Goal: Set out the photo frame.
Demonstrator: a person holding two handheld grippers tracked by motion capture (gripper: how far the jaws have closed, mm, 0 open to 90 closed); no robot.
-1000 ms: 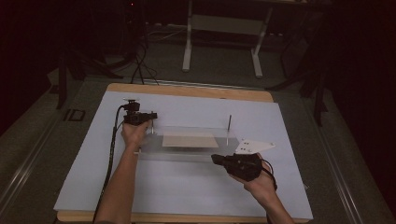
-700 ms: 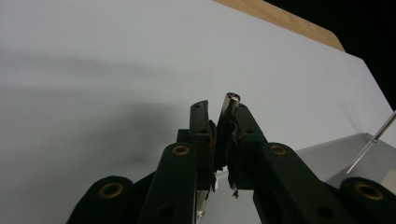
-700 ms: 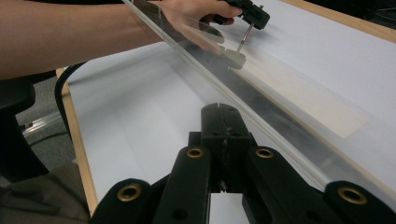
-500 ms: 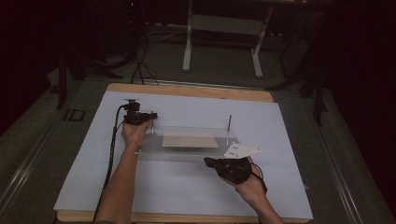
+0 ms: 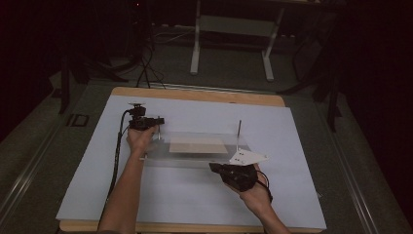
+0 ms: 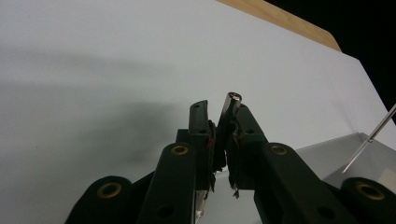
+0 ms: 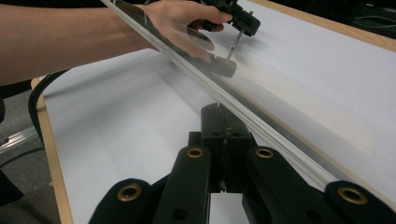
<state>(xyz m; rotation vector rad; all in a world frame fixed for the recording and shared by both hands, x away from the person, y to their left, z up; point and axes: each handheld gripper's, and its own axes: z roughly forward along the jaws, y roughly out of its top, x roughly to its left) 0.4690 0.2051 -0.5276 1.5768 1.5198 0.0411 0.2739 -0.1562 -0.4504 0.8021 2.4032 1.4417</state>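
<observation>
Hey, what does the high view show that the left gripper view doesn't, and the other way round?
High view: both forearms, the right claw at the near edge of the clear plate, and the tan sheet. Left gripper view: the left claw closed on the metal pin, seen close up. Both: the white table cover and the second pin.

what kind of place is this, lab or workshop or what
Probably a lab or test room: a wooden table covered with a white sheet, cables trailing over a grey floor, and a metal stand behind in the dark.
</observation>
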